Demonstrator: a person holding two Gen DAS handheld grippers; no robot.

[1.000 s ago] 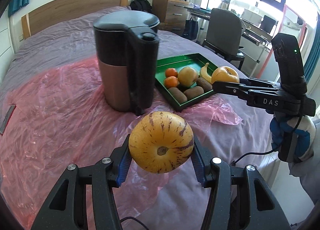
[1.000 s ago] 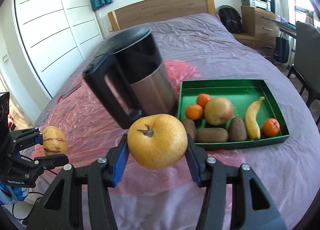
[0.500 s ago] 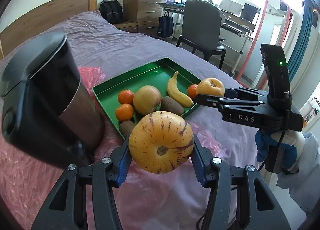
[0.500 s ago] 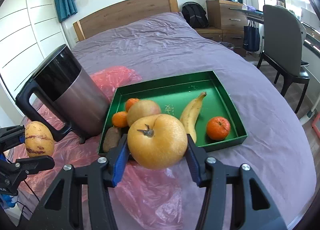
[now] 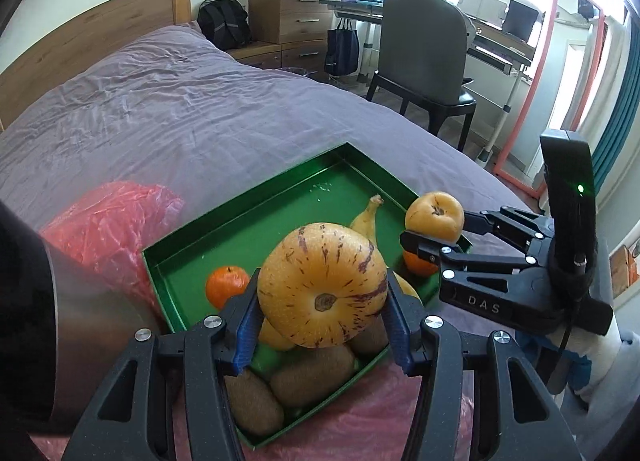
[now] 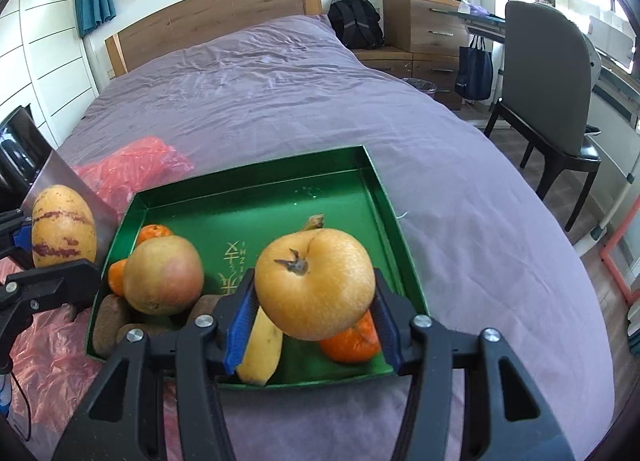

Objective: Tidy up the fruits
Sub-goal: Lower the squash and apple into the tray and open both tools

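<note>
The left gripper (image 5: 322, 325) is clamped on a round yellow melon with purple streaks (image 5: 323, 285), its blue-padded fingers (image 5: 245, 327) pressing the fruit from both sides. The melon hangs in the air over the near end of the shallow green metal tray (image 5: 256, 197).

The right gripper (image 6: 312, 327) grasps a golden-yellow round pear with a dark stem (image 6: 315, 284) in the same way, held above the tray's near right corner.

Under the pear lie a yellow banana (image 6: 260, 353) and an orange mandarin (image 6: 352, 341), both inside the tray. Toward the tray's left edge sit a reddish-yellow apple (image 6: 163, 275), two more small mandarins (image 6: 154, 232) partly hidden behind it, and brown fuzzy kiwis (image 5: 312, 377) at the near left corner. The far half of the tray floor is bare green with a faint gold print.

The tray rests on a purple bedsheet (image 6: 280, 101), its left edge beside a crumpled pink plastic sheet (image 6: 136, 165). A steel kettle with black top (image 5: 48, 321) stands on the plastic just left of the tray.
</note>
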